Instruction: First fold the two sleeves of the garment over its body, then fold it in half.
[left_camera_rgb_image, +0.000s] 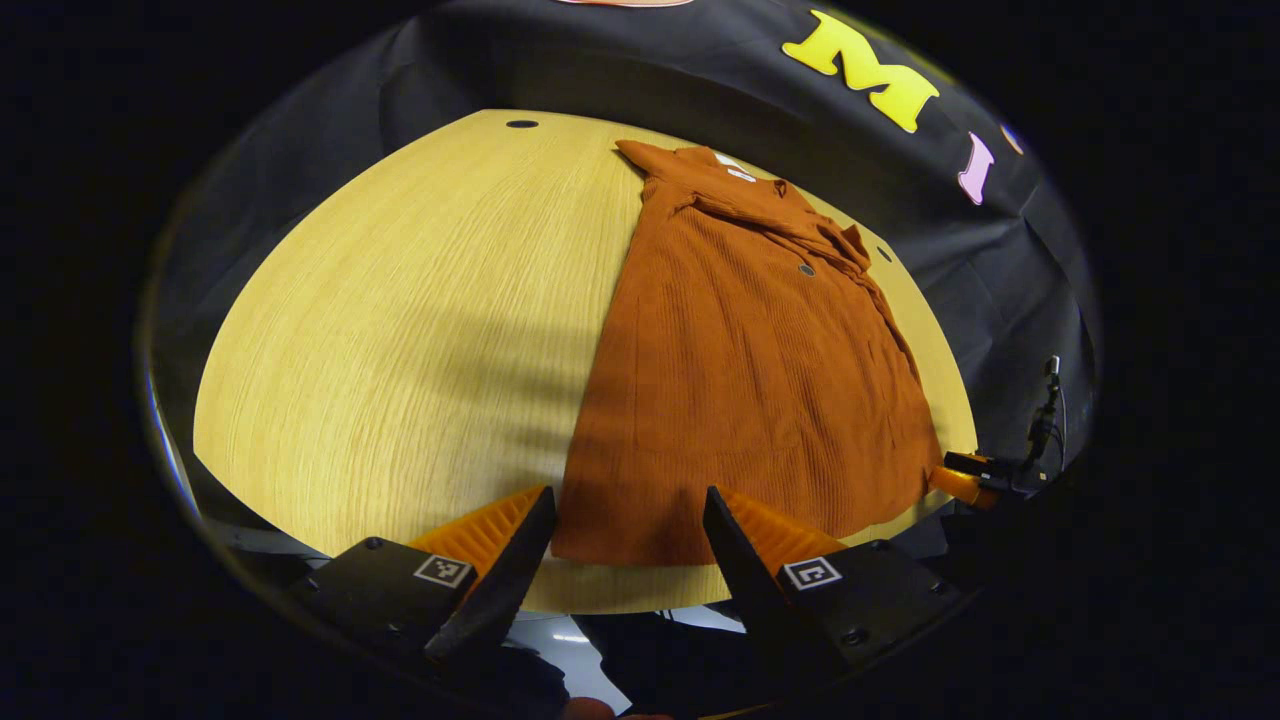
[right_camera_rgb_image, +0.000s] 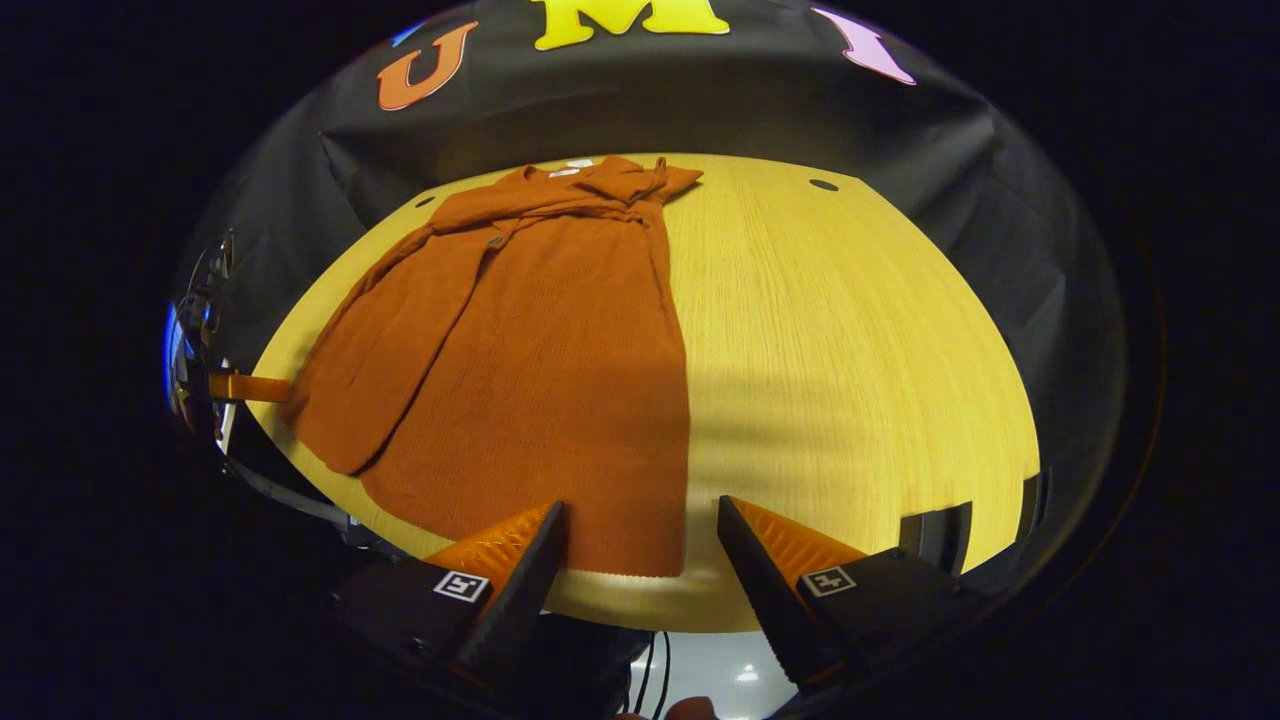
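**Both claws wide open above the near hem, holding nothing**

The garment (left_camera_rgb_image: 750, 380) lies flat on the table (left_camera_rgb_image: 400, 330), collar toward the far wall and hem toward the near edge. Both sleeves are already folded in over the body, so it forms a long, narrow shape.

In the left gripper view, the left gripper (left_camera_rgb_image: 630, 530) hangs over the near edge with its jaws spread wide. The hem's left corner shows in the gap between the fingers (left_camera_rgb_image: 500, 530); neither finger presses on the cloth, and whether one brushes it cannot be told. The other gripper's tip pokes in at the garment's right hem corner.

In the right gripper view, the right gripper (right_camera_rgb_image: 640, 550) is likewise wide open and empty. The hem's right corner sits between its fingers (right_camera_rgb_image: 500, 550), with bare table under the right one.
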